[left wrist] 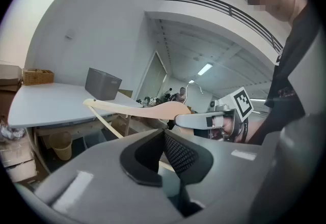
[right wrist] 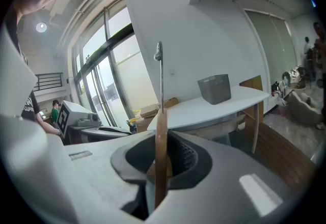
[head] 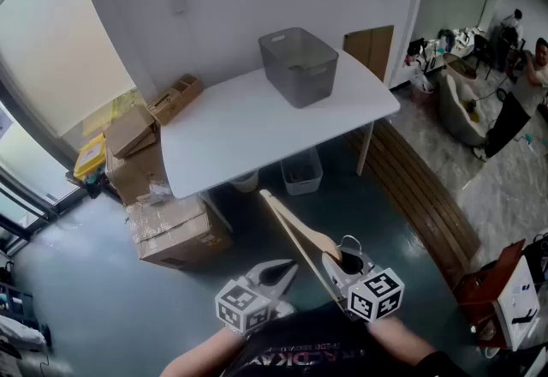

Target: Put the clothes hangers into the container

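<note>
Wooden hanger (right wrist: 161, 141), slim, metal-hooked | right fingers (right wrist: 189, 156) clamp it | left fingers (left wrist: 179, 152) closed, empty

Left gripper (head: 287, 269) closed, right gripper (head: 338, 264) clamped

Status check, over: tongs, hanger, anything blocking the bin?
Left tongs shut, empty. Right tongs shut on wooden hanger. Grey container on white table ahead, hanger not yet in it. No obstacle seen between.
</note>
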### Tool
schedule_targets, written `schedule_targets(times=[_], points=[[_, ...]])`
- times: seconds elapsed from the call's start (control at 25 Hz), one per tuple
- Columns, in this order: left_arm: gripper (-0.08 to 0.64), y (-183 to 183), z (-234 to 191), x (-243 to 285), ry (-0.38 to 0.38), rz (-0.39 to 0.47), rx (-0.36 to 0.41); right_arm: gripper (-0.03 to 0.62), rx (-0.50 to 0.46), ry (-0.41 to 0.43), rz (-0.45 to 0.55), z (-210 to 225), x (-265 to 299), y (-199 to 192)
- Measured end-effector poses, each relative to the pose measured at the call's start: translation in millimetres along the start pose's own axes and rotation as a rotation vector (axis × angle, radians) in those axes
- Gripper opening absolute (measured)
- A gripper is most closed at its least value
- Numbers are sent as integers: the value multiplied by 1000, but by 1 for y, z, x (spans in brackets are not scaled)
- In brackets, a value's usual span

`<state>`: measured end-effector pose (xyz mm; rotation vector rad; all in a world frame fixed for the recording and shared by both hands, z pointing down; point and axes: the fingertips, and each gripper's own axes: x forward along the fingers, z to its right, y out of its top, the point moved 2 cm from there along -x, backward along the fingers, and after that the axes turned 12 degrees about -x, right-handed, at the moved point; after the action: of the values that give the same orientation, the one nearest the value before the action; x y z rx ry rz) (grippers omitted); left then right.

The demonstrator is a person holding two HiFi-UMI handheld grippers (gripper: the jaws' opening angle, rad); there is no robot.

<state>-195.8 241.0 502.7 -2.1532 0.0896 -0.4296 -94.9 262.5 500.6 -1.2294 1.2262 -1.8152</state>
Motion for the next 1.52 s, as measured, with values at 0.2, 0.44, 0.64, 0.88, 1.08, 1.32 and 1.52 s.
schedule_targets(times=[0.2, 0.44, 0.64, 0.88, 1.08, 1.32, 1.52], points=[[5, -1, -4, -2, 1, 2, -3, 57, 0, 3, -1, -2, 5, -1], [5, 0, -7, -7, 7, 7, -8, 57, -3, 11, 0, -6, 10, -1], [5, -2, -9, -7, 8, 5, -12, 57, 17, 13, 4, -6, 11, -1], [5, -5, -8, -2, 1, -7, -18, 57, 45, 0, 16, 0, 9, -2], [5, -5, -7, 9, -8, -19, -18, 57, 41, -12, 0, 9, 7, -5], [5, -5, -2, 25, -20, -33, -22, 57, 49, -30, -3, 27, 0, -6], [5, 2, 4, 49, -16, -34, -31, 57, 46, -31, -13, 53, -8, -1]])
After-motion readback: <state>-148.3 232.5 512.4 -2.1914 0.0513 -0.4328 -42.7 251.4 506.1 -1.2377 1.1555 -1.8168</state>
